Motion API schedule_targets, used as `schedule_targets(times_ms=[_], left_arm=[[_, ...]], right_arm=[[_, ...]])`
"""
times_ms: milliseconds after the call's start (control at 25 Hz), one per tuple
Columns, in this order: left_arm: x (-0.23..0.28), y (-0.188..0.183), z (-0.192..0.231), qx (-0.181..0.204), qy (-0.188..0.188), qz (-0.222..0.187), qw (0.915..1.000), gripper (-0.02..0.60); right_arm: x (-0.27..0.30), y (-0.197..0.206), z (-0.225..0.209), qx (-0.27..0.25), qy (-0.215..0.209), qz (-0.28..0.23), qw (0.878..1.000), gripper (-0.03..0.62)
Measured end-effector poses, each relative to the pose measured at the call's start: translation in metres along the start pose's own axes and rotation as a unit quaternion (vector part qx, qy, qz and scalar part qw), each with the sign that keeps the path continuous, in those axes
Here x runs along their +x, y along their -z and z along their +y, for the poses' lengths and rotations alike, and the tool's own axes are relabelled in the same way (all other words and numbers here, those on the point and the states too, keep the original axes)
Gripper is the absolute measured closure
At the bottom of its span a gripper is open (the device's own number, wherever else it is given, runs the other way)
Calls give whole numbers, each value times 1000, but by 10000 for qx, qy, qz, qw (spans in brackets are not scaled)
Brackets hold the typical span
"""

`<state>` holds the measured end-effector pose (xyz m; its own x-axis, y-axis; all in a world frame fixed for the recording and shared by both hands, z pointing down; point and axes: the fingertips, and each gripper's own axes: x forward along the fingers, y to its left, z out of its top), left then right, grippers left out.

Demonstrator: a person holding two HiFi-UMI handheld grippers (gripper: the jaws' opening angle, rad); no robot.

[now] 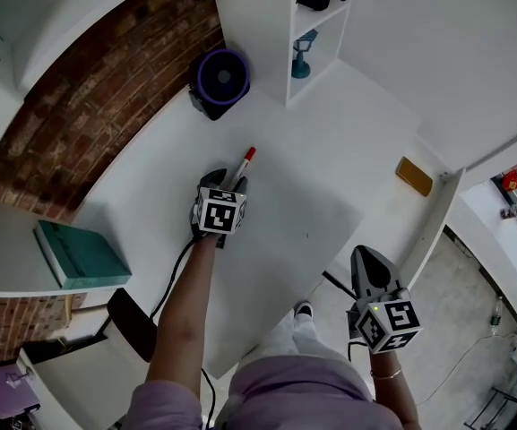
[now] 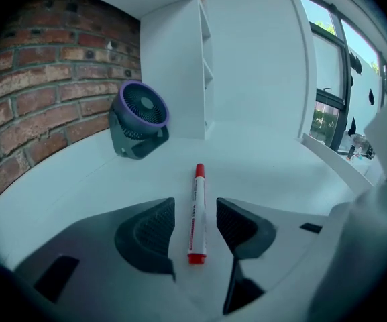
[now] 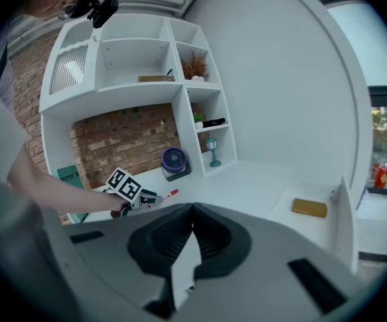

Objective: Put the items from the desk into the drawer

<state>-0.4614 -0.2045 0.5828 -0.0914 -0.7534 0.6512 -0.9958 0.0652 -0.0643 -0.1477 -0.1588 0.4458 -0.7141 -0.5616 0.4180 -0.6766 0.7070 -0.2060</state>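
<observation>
**Q.** Head view: where does the task's thing lie relative to the tongs?

**A.** The white marker pen with a red cap (image 1: pixel 243 164) lies on the white desk (image 1: pixel 330 150). Its long axis runs from 7 to 1 o'clock, cap at the 1 o'clock end. The left gripper (image 1: pixel 226 184) sits over the 7 o'clock end. The right gripper (image 1: pixel 369 262) hangs at 5 o'clock from the marker, well apart and off the desk edge, so the left hand is the nearer. The open white drawer (image 1: pixel 440 215) stands at 3 o'clock from the marker. A flat ochre block (image 1: pixel 414 176) appears to lie inside it.

**Q.** Left gripper view: how do the jaws stand?

**A.** The left gripper (image 2: pixel 194 213) is released. The marker (image 2: pixel 198 186) runs from 12 to 6 o'clock between the jaws and parallel to them. Each ribbed pad stands just beside the barrel with a gap showing, so nothing is grasped. The purple-rimmed desk fan (image 2: pixel 139 116) sits at 11 o'clock, well beyond.

**Q.** Right gripper view?

**A.** The right gripper (image 3: pixel 193 212) is clenched tip to tip on nothing. From it the marker (image 3: pixel 169 194) shows at 10 o'clock and the drawer (image 3: pixel 343 213) at 3 o'clock. By this reading, the coming move is a straight squeeze across the barrel.
</observation>
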Motion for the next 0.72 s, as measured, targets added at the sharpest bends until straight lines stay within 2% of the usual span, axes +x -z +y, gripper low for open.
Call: schedule_targets(times_ms=[200,720], left_arm=[[8,7,3,43,62,226,9997,411],[11,6,-6,356,367,295,9983,468]], right_arm=[[6,2,3,66,27,33,10000,591],[12,5,9,97,20,89,9999,590]])
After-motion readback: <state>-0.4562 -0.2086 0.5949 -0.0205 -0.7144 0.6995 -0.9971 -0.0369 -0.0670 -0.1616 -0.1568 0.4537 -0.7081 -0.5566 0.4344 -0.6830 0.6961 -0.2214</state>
